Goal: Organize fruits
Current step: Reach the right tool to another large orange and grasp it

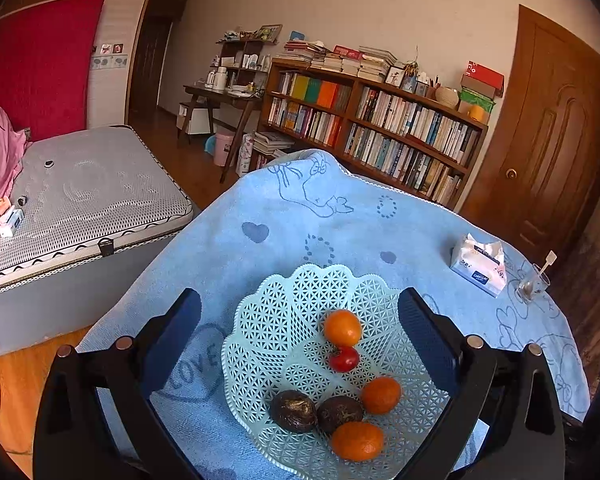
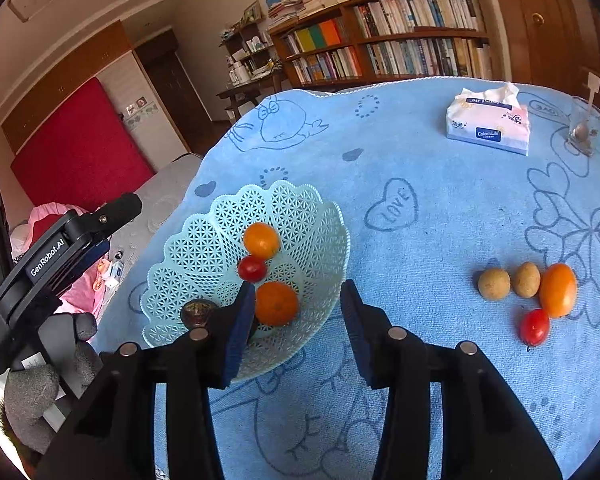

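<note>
1. A blue towel (image 2: 440,208) with drawn hearts and cartoon figures covers the table before me.
2. A tissue pack (image 2: 488,122) lies on it at the far right, tissue pulled up at the top.
3. Just right of that stands a clear glass (image 2: 584,128) with a white stick in it.
4. Behind the table, a wooden bookshelf (image 1: 376,128) full of books, more stacked on top.
5. A wooden door (image 1: 548,148) right of the shelf.
6. A grey mattress (image 1: 84,196) to the left, red panel (image 1: 40,64) behind it.
</note>
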The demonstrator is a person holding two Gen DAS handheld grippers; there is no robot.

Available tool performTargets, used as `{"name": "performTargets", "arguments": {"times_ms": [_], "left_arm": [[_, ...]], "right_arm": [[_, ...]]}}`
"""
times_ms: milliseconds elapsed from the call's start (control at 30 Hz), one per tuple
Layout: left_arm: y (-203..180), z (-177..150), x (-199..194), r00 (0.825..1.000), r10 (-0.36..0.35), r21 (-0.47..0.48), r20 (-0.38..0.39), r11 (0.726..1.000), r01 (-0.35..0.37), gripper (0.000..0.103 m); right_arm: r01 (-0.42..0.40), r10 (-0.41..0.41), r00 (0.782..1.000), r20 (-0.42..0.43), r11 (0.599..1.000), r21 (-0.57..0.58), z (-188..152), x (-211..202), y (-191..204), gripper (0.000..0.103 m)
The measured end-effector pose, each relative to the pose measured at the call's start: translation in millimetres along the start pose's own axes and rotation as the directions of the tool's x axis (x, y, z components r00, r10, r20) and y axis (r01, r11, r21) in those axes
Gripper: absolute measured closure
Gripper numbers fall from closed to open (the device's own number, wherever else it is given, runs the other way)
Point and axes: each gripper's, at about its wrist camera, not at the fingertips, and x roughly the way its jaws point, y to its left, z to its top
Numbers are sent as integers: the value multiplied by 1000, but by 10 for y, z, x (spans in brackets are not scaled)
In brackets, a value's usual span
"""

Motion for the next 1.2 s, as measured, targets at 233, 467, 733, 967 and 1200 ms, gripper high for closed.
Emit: {"name": "performTargets", "arguments": {"times_ms": [233, 467, 733, 967, 1200], "left_arm": [[-83, -46, 22, 1000, -9, 25, -11, 1000, 10, 3], [-153, -85, 46, 1000, -19, 43, -24, 999, 20, 3], [-209, -119, 62, 999, -26, 56, -35, 998, 28, 3], [-272, -149, 67, 998, -32, 72, -45, 997, 35, 3], [-315, -166, 83, 998, -37, 83, -53, 996, 42, 3]], "right_arm": [[37, -37, 999, 0, 998, 43, -77, -39, -231, 56], [94, -95, 995, 9, 991, 95, -122, -134, -528, 54], [179, -189, 981, 36, 965, 192, -90, -344, -1033, 54], [237, -258, 965, 42, 930, 279, -45, -481, -1449, 54], [264, -279, 960, -6, 903, 340, -71, -378, -1760, 54]]}}
